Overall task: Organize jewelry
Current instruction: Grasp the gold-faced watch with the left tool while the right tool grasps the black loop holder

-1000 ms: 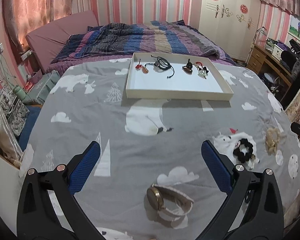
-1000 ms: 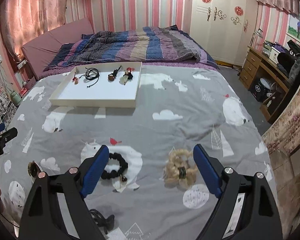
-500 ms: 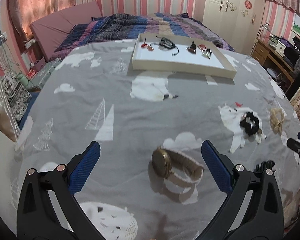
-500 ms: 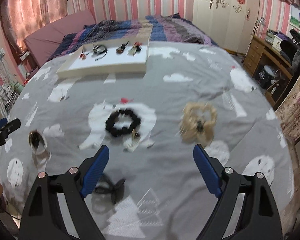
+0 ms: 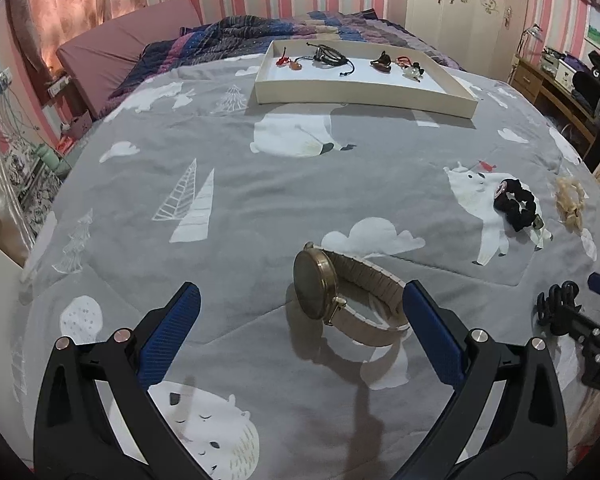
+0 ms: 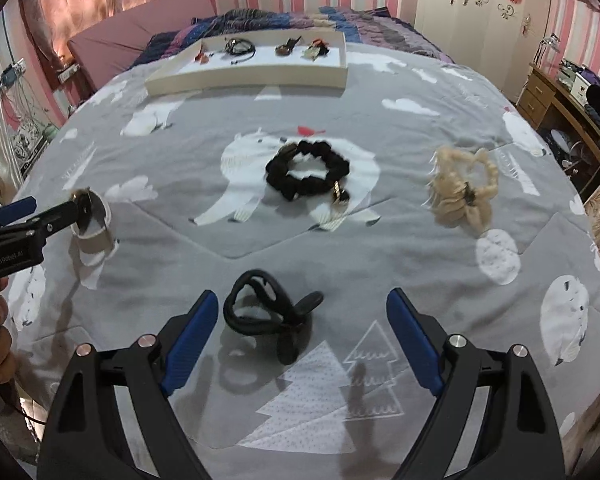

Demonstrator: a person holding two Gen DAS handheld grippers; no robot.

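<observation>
- Left wrist view: gold-cased watch with pale band, lying on its side on the grey bedspread, between the spread fingers of the left tool; near the right finger, contact not discernible.
- Left tool: wide open, nothing held.
- Right wrist view: black looped band on the bedspread, between the fingers of the right tool; nearer the left finger, apart from both.
- Right tool: wide open, nothing held.
- Black scrunchie on a polar-bear print, beyond the black band.
- Cream scrunchie to the right of the black one, well apart.
- White tray at the far side of the bedspread, holding small pieces along its far edge: red charm, black cord bracelet, brown pendant.
- Striped quilt beyond the tray.
</observation>
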